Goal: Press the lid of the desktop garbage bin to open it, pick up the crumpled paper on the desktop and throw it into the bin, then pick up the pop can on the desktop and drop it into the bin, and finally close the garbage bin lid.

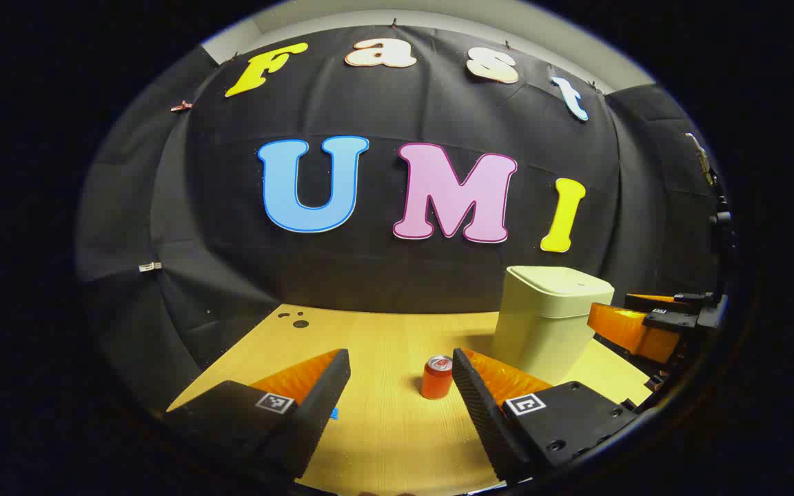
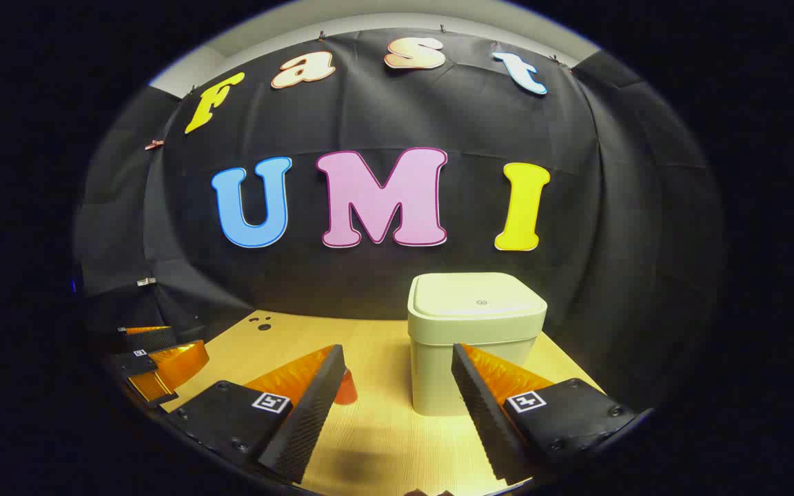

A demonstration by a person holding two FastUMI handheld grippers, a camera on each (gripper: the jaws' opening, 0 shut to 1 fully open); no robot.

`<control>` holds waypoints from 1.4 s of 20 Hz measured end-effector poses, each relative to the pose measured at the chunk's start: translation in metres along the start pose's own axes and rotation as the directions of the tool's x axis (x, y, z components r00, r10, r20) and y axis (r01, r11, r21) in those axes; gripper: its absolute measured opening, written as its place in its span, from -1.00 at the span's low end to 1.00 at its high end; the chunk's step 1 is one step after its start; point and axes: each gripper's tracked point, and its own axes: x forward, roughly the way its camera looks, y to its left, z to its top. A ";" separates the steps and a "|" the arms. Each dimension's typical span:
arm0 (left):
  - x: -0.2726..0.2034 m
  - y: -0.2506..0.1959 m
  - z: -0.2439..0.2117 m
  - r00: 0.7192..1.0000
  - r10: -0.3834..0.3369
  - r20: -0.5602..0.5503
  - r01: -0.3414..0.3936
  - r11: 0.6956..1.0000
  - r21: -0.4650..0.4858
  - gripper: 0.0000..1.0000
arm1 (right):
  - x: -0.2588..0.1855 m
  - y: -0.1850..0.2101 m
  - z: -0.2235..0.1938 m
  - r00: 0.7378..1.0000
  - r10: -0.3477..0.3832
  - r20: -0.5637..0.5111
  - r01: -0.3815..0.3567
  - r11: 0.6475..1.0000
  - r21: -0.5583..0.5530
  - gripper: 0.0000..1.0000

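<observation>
The garbage bin (image 2: 476,341) is seen standing upright on the wooden desktop (image 2: 383,441) with its lid (image 2: 477,296) down and flat, so the opening press is judged not yet done. In the right gripper view the bin lies straight ahead of the right gripper (image 2: 397,406), slightly toward its right finger, and the lid's top is presented above and beyond the fingertips. The right gripper's jaws are spread wide and nothing is held between them. In the left gripper view the bin (image 1: 548,320) is set off to the right, and the left gripper (image 1: 400,403) is likewise spread and empty, with the red pop can (image 1: 436,377) standing upright just ahead, close to its right finger. The right gripper is judged the nearer for the lid press. The crumpled paper cannot be made out
</observation>
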 end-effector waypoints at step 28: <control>0.032 0.000 -0.007 0.999 -0.046 -0.018 0.046 0.999 0.003 0.91 | 0.029 0.006 -0.016 0.998 0.007 -0.067 -0.008 1.000 -0.016 0.96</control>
